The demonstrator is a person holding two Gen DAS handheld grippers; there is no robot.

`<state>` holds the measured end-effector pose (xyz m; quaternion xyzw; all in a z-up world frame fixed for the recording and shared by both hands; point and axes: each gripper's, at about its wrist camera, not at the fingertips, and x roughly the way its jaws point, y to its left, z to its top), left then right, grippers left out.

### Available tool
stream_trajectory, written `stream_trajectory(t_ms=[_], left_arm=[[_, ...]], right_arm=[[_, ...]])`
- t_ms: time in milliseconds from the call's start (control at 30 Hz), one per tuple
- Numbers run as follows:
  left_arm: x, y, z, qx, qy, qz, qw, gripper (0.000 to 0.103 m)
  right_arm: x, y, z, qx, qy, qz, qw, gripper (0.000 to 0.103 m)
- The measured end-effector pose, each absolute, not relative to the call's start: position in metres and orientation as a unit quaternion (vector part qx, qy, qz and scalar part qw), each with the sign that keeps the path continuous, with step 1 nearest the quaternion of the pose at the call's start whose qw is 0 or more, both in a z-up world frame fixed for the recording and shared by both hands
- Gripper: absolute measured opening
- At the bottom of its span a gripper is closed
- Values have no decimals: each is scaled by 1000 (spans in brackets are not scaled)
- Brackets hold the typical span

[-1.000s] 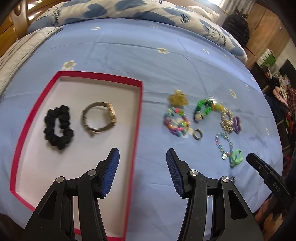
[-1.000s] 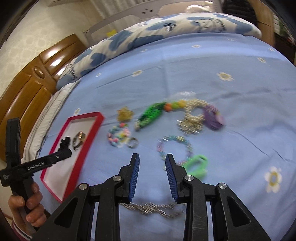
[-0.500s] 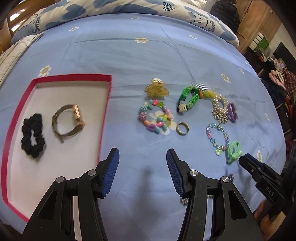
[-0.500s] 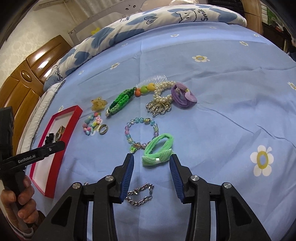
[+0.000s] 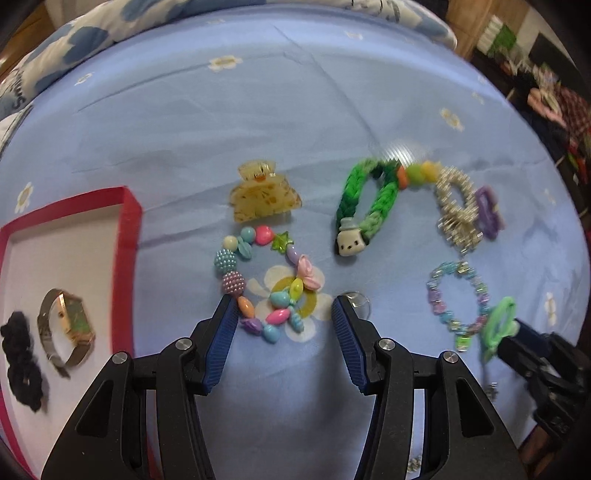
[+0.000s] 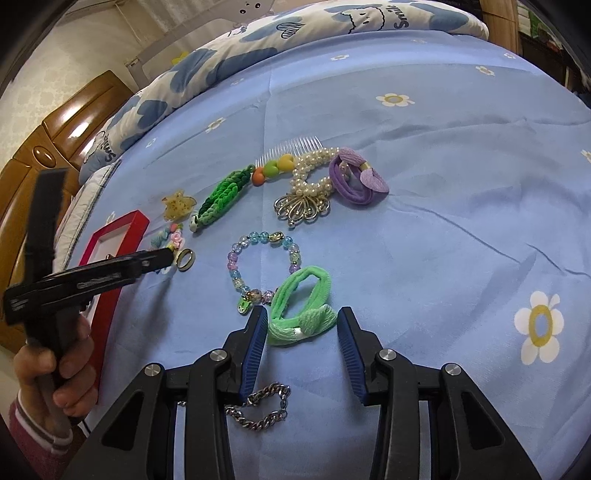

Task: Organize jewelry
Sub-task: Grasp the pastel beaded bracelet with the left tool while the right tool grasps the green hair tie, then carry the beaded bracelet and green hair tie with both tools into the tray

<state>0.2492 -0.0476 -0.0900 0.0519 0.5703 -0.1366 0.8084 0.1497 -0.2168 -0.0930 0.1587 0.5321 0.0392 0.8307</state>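
Observation:
My left gripper [image 5: 282, 314] is open, its jaws on either side of a colourful bead bracelet [image 5: 266, 284] on the blue bedsheet. A gold ring [image 5: 356, 301] lies by its right finger. A red-rimmed tray [image 5: 127, 236] at left holds a gold watch [image 5: 68, 332] and a black scrunchie [image 5: 20, 360]. My right gripper [image 6: 301, 325] is open, its jaws on either side of a green hair tie [image 6: 301, 302]. A pastel bead bracelet [image 6: 258, 258] lies just beyond it. A silver chain [image 6: 258, 408] lies under the right gripper.
A yellow claw clip [image 5: 262, 197], a green braided band with a puppy charm [image 5: 365, 203], a pearl hairpiece [image 6: 308, 184] and a purple hair tie [image 6: 356, 179] lie further out. A clear comb [image 6: 290, 147] lies behind them. A patterned pillow [image 6: 258, 33] is at the back.
Both grippers have moved forward and down. The left one now frames the colourful bead bracelet, the right one frames the green hair tie. The tray has slid to the left edge of view.

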Motion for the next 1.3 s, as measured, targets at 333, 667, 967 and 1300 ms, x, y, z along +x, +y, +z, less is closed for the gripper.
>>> stream_trajectory(t_ms=[333,667,967,1300], left_arm=[[237,-34,-84,31,564,-156,811,13],[195,-22,-58,-16,551,-181,814,13],[166,-4,-34,-42,534,-185,824,13],[141,35,8,-80,495,-165,849,13]], right_arm=[[149,-220,-90,158,527,40,834,12],[146,-213,-73,168,510,59,842,11],[139,-200,-65,170,505,78,842,10],[141,-166,-45,168,490,127,846,10]])
